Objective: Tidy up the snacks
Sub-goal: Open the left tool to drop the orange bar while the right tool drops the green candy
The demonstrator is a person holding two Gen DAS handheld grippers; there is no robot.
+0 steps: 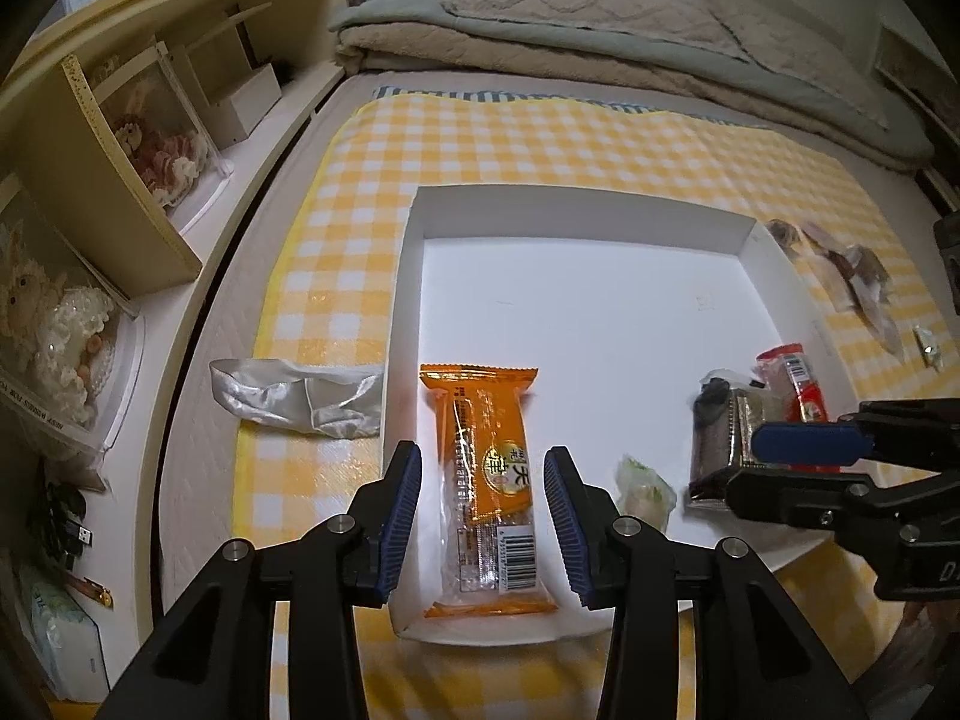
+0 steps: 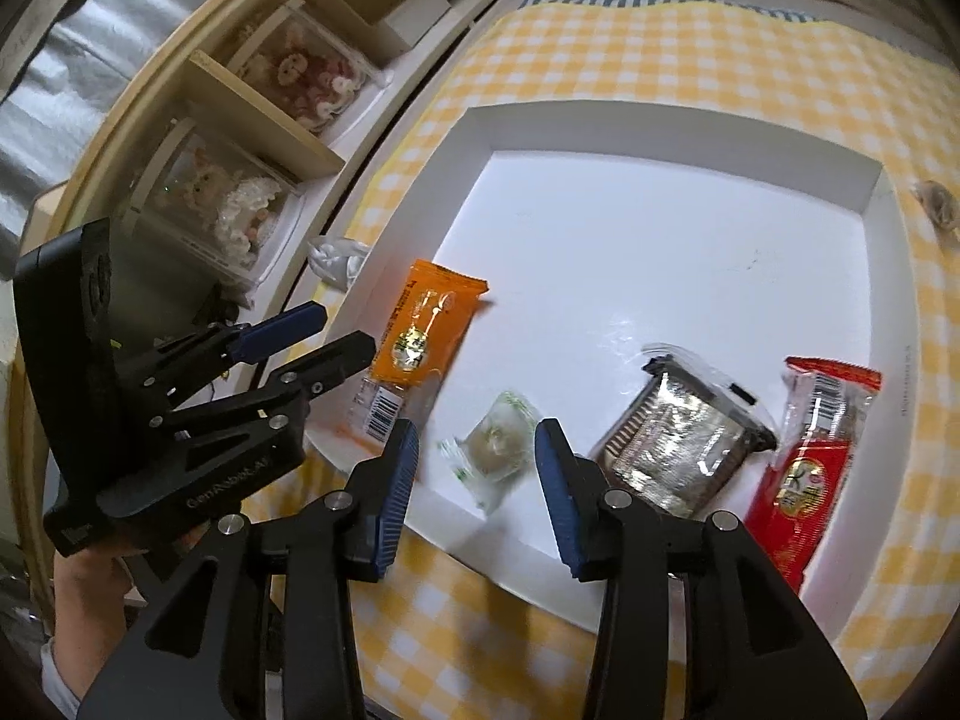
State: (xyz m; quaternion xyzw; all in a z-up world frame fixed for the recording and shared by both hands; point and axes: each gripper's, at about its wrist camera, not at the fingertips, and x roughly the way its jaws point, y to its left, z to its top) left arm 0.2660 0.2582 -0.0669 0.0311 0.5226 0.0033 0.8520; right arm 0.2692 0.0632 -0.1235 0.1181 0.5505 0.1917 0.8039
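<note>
A shallow white tray (image 1: 576, 204) (image 2: 660, 126) lies on a yellow checked cloth. In it an orange snack packet (image 1: 486, 492) (image 2: 426, 324) lies flat between the fingers of my left gripper (image 1: 485, 456) (image 2: 345, 330), which is open, its pads clear of the wrapper on both sides. My right gripper (image 2: 477, 438) (image 1: 744, 465) is open too, with a small green-and-white wrapped sweet (image 2: 492, 450) (image 1: 645, 483) on the tray floor between its fingers, untouched. A dark silver packet (image 2: 678, 444) (image 1: 720, 426) and a red packet (image 2: 810, 468) (image 1: 798, 378) lie to the right.
A wooden shelf (image 1: 156, 138) with boxed plush toys runs along the left. Folded blankets (image 1: 600, 30) lie beyond the cloth. A silvery ribbon (image 1: 300, 396) lies left of the tray, and loose wrappers (image 1: 852, 276) to its right. A person's hand (image 2: 90, 576) holds the left gripper.
</note>
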